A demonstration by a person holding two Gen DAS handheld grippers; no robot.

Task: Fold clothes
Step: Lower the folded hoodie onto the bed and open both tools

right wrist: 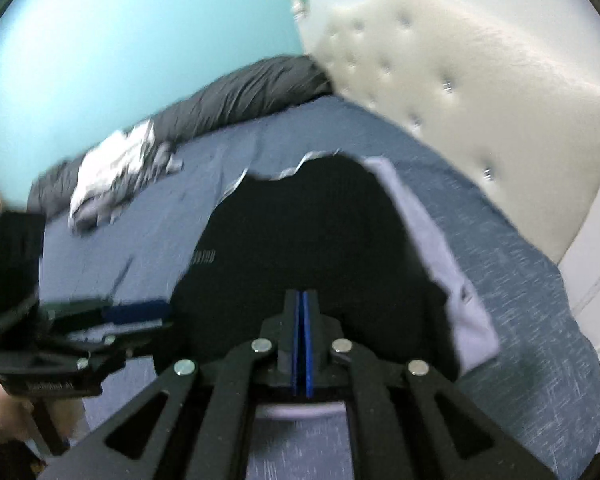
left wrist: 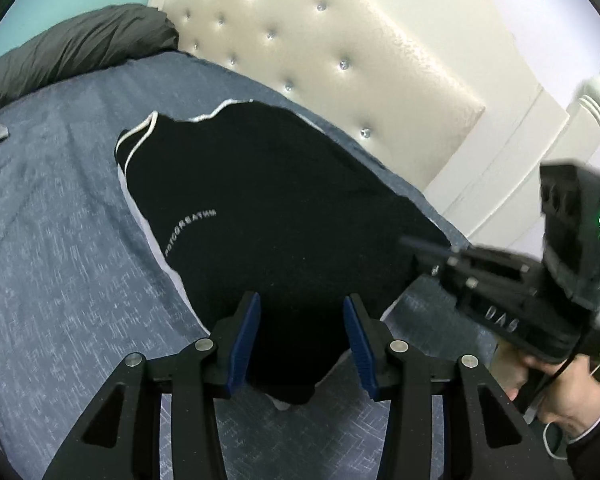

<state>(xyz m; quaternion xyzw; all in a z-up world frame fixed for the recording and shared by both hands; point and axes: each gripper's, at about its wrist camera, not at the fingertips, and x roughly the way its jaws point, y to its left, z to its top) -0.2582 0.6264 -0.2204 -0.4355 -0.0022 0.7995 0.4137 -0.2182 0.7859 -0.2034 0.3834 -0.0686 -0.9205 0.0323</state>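
The black garment (left wrist: 268,200) lay spread on the bed (left wrist: 60,240), on the blue-grey cover, reaching up toward the headboard edge with the tufted cream headboard (left wrist: 340,40) just behind it. White piping ran along its far edge, a line of small white lettering (left wrist: 190,232) sat on its side, and a pale lilac layer (right wrist: 440,248) showed out from under it along the side nearest the headboard.

The left gripper (left wrist: 302,344) hung over the near end of the garment, its blue-padded fingers (left wrist: 244,344) standing wide apart with the dark cloth between and beneath them. They had hold of nothing; whether the pads touched the fabric could not be told.

The right gripper (right wrist: 302,344) sat low over the garment's near edge, blue pads pressed flat together with only a thin line between them. Whether cloth was pinched in there could not be told; the view was blurred. In the left wrist view that same gripper came in from the right side, a hand (left wrist: 572,392) in a dark sleeve on its handle, a green light on its body.

At the far corner of the bed lay a dark grey duvet (left wrist: 80,44), bunched up, and beside it a crumpled pale cloth (right wrist: 116,176).
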